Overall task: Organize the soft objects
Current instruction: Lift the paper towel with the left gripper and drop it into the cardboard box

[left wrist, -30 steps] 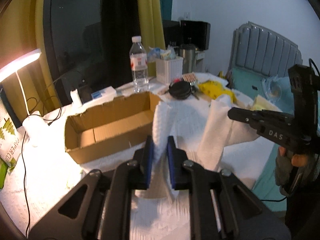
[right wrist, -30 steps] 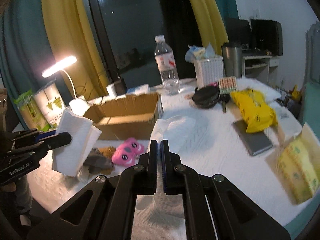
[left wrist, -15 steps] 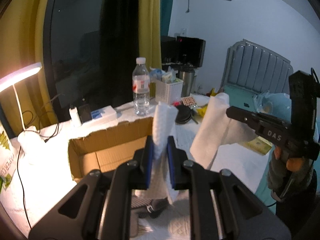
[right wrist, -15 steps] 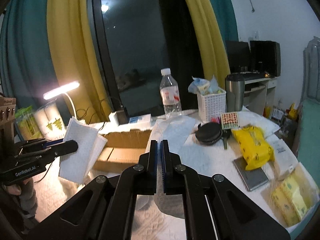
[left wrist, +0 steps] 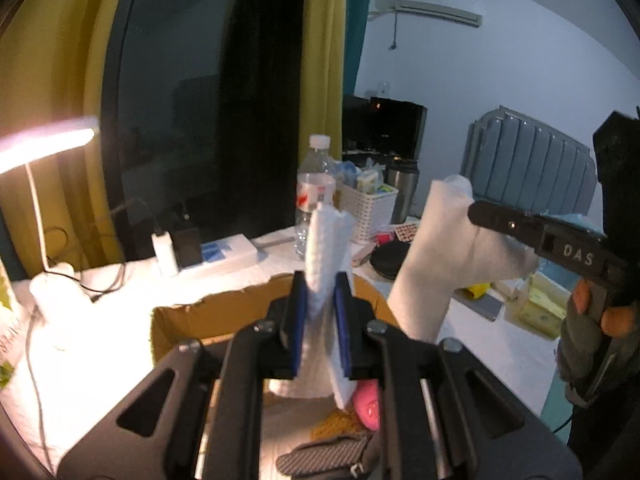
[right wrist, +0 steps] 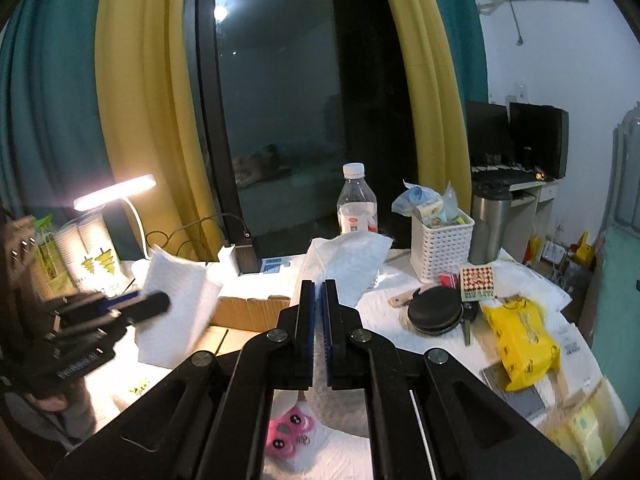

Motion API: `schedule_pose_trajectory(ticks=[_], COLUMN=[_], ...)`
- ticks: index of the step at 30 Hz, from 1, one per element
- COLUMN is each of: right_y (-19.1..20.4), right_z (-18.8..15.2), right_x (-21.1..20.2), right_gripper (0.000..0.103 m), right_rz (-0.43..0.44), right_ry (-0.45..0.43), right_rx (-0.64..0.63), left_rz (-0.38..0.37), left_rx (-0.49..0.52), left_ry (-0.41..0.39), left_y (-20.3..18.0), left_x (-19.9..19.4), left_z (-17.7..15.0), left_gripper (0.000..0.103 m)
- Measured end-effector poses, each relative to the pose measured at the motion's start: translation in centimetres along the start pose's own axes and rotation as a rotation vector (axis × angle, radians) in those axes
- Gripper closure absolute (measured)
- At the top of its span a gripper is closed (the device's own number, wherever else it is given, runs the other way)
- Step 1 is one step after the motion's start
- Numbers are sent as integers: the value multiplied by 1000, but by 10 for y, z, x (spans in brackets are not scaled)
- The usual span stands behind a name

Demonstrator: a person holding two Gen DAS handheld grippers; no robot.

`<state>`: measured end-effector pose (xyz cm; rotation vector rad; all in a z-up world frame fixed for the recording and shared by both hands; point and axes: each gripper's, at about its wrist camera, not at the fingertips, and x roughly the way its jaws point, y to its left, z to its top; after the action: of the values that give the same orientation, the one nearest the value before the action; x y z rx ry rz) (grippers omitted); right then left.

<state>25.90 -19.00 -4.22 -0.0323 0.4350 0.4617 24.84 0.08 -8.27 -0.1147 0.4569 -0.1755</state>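
Both grippers hold one white cloth point(left wrist: 325, 240) lifted well above the table. My left gripper point(left wrist: 321, 312) is shut on one end, which sticks up between its blue pads. My right gripper point(right wrist: 319, 320) is shut on the other end point(right wrist: 344, 264); it also shows in the left wrist view point(left wrist: 480, 216) with the cloth draped from it. An open cardboard box point(left wrist: 224, 316) lies on the table below. A pink soft toy point(right wrist: 288, 434) and a grey slipper point(left wrist: 320, 458) lie under the cloth.
On the white-covered table stand a water bottle point(right wrist: 356, 204), a white basket point(right wrist: 442, 242), a steel tumbler point(right wrist: 489, 222), a black round case point(right wrist: 434, 314), a yellow packet point(right wrist: 520, 342) and a lit desk lamp point(right wrist: 114, 192). Dark window and yellow curtains behind.
Both grippers have risen, lifting the white cloth off the table. The toy and slipper beneath it are now uncovered.
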Motion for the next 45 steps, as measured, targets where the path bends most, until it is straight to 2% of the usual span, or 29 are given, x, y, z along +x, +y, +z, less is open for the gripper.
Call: schedule_pose_trajectory(ticks=[9,18,31,35,36,38,39,40,45], right_y=[-1,-5,-8,-8,-8,-9,-9,-10,-19], right_z=[-2,-29,-64,-68,-67,-64,-62,-58,-48], right_x=[45,99,144,149,148,143,139,133,115], right_gripper=[99,99,99,99,96,85,71,63,62], right_rz=[26,80,114,111,112,117,116,111,78], right_ry=[51,159,294,316,314,298,285,265,210], right_rx=[0,30,61,59,60,57,58,57,58], left_rz=[-10,-1,13,-10,-14,-11,-10,-11,-30], left_rx=[-52,-90,-89,-81,-78,-78,-77,-74,-75], left_ry=[52,148,338,386,402,428,431,436,490], left_y=[12,15,8,4,3,2,1,0,-3], left_x=[42,84,134,143,146,150,151,152,162], left_z=[-10,-25,-45,-49,-50,-51,-51,-51,-54], left_gripper=[89,89,87,82,81,80,80,79,75])
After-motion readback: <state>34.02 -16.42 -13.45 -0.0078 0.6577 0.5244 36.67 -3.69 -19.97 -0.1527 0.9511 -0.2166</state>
